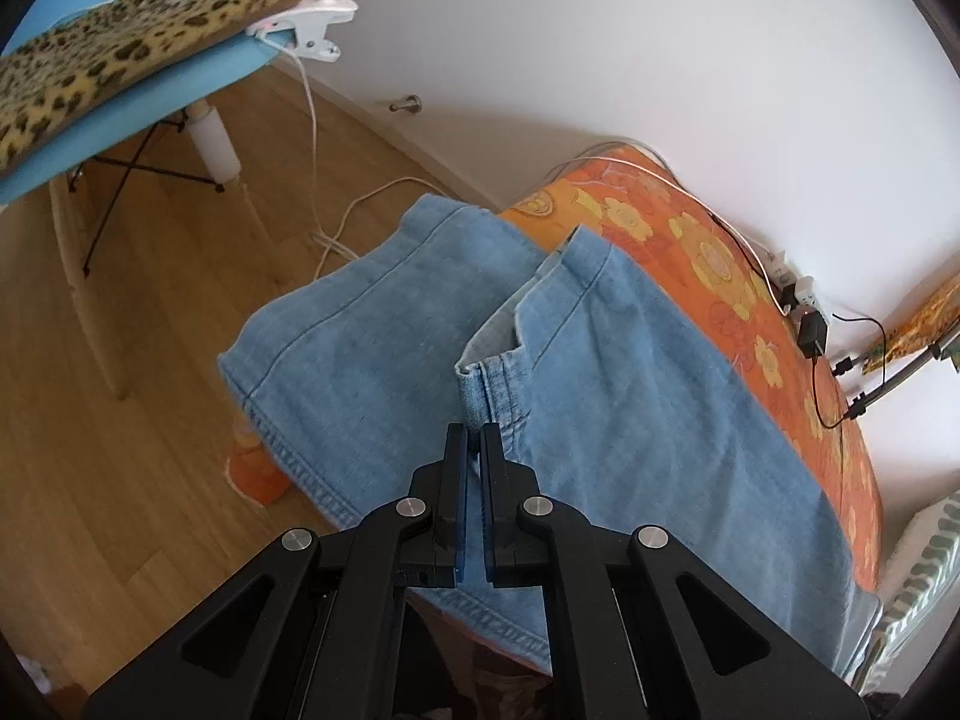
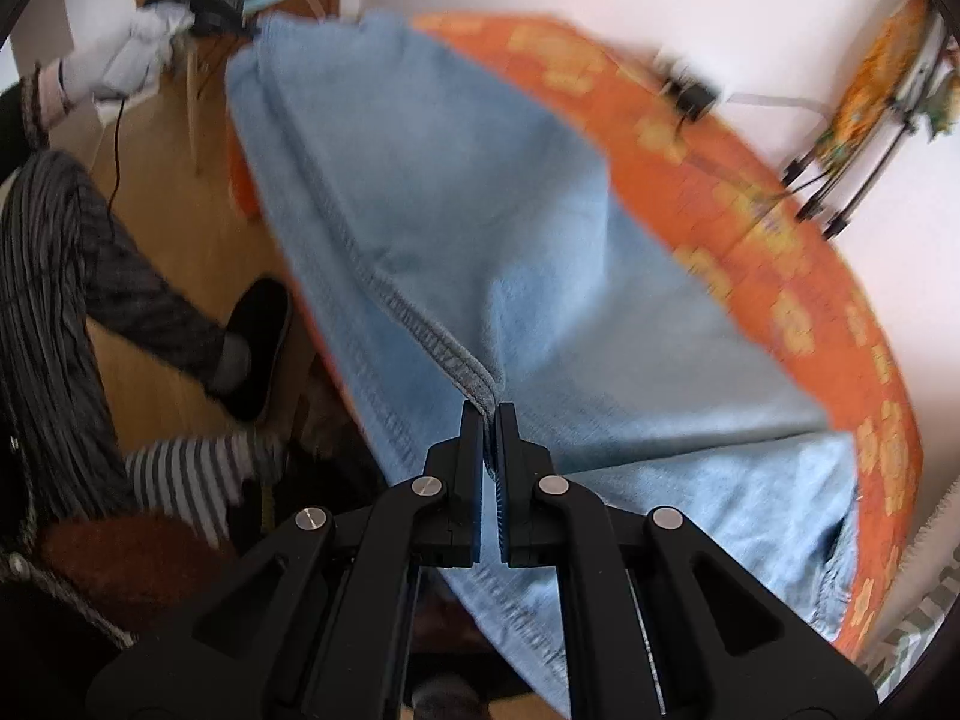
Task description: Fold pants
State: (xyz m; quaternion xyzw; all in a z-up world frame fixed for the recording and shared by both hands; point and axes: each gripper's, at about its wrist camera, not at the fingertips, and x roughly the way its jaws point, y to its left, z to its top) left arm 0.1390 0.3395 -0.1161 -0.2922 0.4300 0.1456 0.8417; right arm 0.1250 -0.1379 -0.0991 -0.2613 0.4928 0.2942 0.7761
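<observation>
Light blue denim pants (image 1: 372, 324) lie partly over a desk with an orange flowered cover (image 1: 690, 228), one part hanging past its edge toward the wood floor (image 1: 150, 360). Risk: a thin pinch on the thick hem may slip, dropping the fold. Left claw (image 1: 474, 438) is nearly closed, pinching the waistband; right claw (image 2: 490, 420) is pressed onto a stitched seam.

No text, label, brand, number or sign can be read in either view. The small black plug-in adapter (image 1: 811, 333) at about three o'clock in the left wrist view shows no legible marking, and the right wrist view is too blurred by motion for any print to be made out.
</observation>
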